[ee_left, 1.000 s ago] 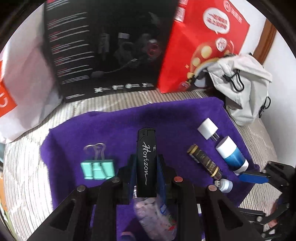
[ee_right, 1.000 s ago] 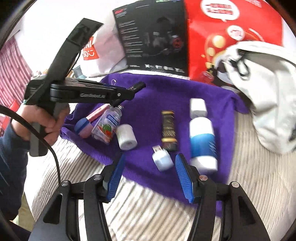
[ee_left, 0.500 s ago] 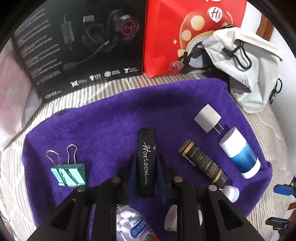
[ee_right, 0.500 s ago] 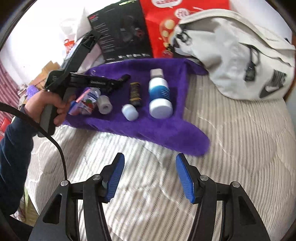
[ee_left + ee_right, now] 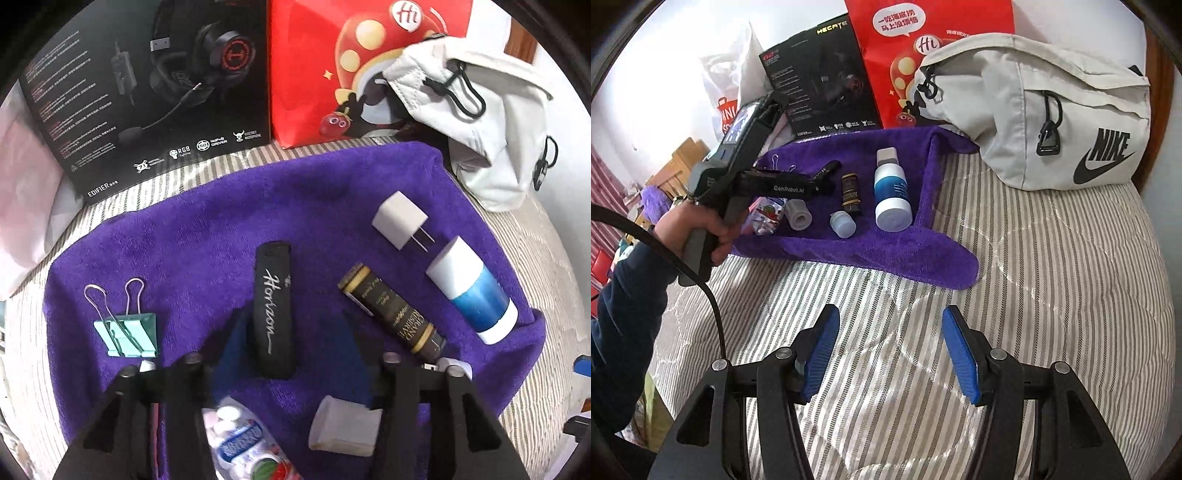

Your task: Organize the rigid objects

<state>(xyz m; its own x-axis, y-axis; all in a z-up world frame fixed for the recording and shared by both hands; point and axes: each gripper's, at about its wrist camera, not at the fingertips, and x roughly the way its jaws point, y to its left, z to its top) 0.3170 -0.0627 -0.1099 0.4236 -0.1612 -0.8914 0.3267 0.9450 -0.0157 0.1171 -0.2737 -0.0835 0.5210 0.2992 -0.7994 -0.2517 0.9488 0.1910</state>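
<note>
A black "Horizon" lighter [image 5: 275, 310] lies flat on the purple towel [image 5: 221, 236]. My left gripper [image 5: 291, 317] is open, its blue fingers standing apart on either side of the lighter. On the towel to the lighter's left is a green binder clip [image 5: 125, 334]. To its right lie a dark gold-banded tube [image 5: 391, 314], a blue and white bottle [image 5: 472, 291] and a white plug [image 5: 400, 219]. A candy bottle [image 5: 251, 446] and a white roll [image 5: 343, 424] sit under the gripper. My right gripper [image 5: 890, 332] hangs open and empty over the striped mattress, well short of the towel [image 5: 886, 251].
A black headset box [image 5: 155, 92] and a red bag [image 5: 351, 66] stand behind the towel. A grey Nike bag [image 5: 1052, 110] lies at the back right. A hand [image 5: 698, 225] holds the left gripper [image 5: 786, 184]. Striped mattress [image 5: 1052, 277] surrounds the towel.
The left gripper has opened and let go of the lighter, which now lies on the towel. The right gripper has drawn back from the towel to above the mattress.
</note>
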